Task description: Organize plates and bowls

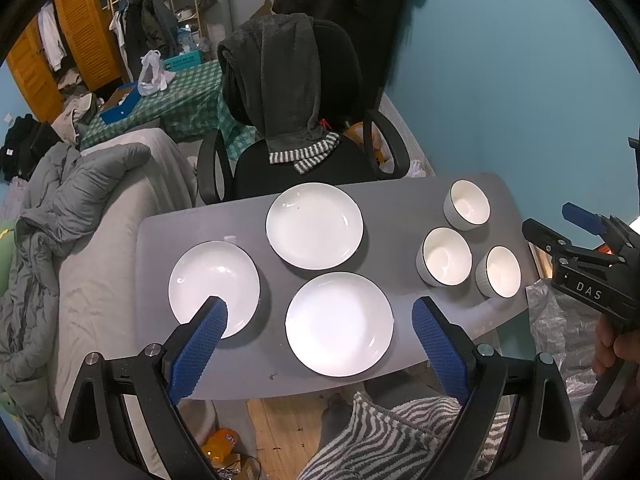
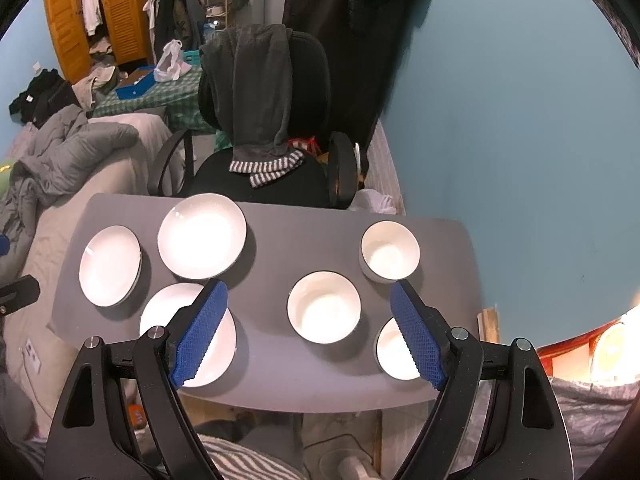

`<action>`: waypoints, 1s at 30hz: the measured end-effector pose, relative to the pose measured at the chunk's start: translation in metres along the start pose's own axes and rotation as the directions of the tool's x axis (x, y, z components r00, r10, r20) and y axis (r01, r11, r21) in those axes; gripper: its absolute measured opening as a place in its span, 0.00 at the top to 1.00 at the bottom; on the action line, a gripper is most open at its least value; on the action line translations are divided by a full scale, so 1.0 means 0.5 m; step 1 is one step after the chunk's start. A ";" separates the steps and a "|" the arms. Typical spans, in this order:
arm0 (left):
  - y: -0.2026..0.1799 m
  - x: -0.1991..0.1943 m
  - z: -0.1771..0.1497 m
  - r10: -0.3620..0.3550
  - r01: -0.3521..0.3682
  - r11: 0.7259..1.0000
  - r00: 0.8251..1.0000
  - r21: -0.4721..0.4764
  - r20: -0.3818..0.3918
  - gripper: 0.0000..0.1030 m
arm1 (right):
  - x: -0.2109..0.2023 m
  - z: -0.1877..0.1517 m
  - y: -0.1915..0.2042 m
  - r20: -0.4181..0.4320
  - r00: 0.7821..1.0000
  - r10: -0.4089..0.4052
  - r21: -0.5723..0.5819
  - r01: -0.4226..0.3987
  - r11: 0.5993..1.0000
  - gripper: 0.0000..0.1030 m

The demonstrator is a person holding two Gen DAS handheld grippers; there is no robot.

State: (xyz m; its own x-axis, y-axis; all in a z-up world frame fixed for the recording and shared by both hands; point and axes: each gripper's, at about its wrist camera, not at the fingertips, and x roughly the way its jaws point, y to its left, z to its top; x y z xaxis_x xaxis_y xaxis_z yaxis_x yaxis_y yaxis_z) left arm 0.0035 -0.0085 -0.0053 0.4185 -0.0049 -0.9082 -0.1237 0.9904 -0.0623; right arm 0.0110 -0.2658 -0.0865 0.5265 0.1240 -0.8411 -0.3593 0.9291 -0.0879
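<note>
Plates in triangle on left part of grey table (image 1: 404, 216): left plate (image 1: 214, 286), far plate (image 1: 315, 226), near plate (image 1: 339, 324). Left gripper (image 1: 320, 320) wide, empty, above near plate. Three bowls (image 1: 447, 256) grouped at right, apart. Right gripper (image 2: 308, 304) wide, empty, above middle bowl (image 2: 324, 307).

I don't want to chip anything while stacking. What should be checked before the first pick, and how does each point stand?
1. Left tool open, holding nothing: ok.
2. Right tool open, holding nothing: ok.
3. Three plates, e.g. near plate, lie apart, unstacked: ok.
4. Three bowls, e.g. middle bowl, upright, apart: ok.
5. Dishes clean: far plate has a speck: not ok.
6. Table steadiness: cannot tell.
</note>
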 end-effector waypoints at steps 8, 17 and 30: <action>0.001 -0.003 0.006 -0.005 0.005 1.000 1.000 -0.008 -0.004 0.08 | -0.002 -0.002 -0.010 0.002 1.000 0.002 -0.002 -0.002 1.000 0.20; -0.001 -0.003 0.007 -0.005 0.005 1.000 1.000 -0.010 -0.008 0.08 | -0.003 -0.001 -0.012 0.001 1.000 0.003 -0.004 -0.003 1.000 0.20; -0.009 -0.005 0.005 -0.010 0.010 1.000 1.000 -0.028 -0.002 0.08 | -0.009 -0.003 -0.015 0.005 1.000 0.000 -0.013 0.000 1.000 0.20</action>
State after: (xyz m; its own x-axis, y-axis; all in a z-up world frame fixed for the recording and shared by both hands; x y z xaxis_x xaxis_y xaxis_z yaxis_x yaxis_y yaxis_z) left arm 0.0052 -0.0124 -0.0020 0.4179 -0.0146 -0.9084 -0.1445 0.9861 -0.0824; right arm 0.0103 -0.2739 -0.0829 0.5308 0.1258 -0.8381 -0.3695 0.9244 -0.0952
